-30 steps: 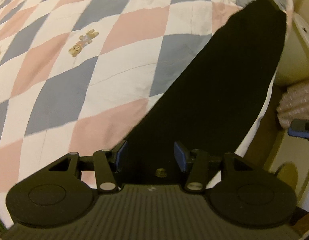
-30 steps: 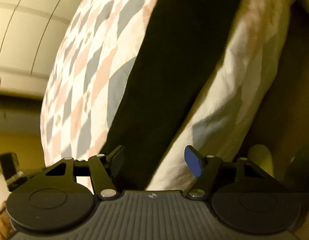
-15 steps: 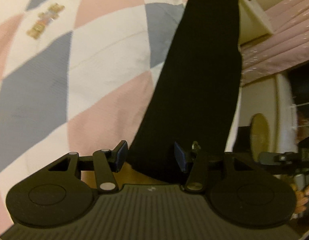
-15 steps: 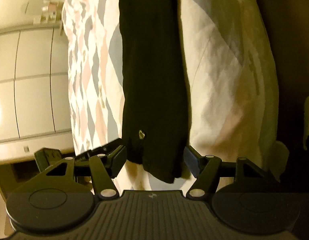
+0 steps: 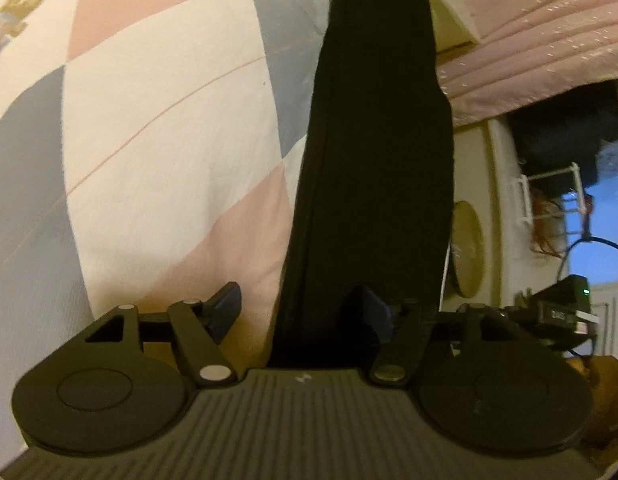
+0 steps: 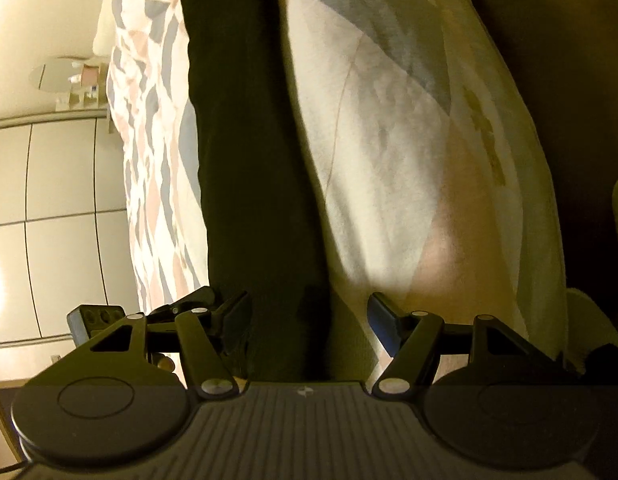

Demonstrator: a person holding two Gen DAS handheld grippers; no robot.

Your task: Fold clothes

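— Trousers (image 5: pixel 373 168), black and long: where do they lie?

— Stretched as a narrow strip along the edge of the bed, on the checked quilt (image 5: pixel 157 128), with their near end running in between both pairs of fingers.

— And the fingers?

— The left gripper (image 5: pixel 299 314) stands spread, cloth lying in the gap and against its right finger. The right gripper (image 6: pixel 309 318) is spread too, the dark strip (image 6: pixel 249 160) passing close to its left finger. Neither pinches.

— Which step, then?

— I judge a lengthwise fold lies made; whether the ends were just let go or are about to be taken, I cannot tell.

— What would a further fold call for?

— Both ends square, cloth kept flat.
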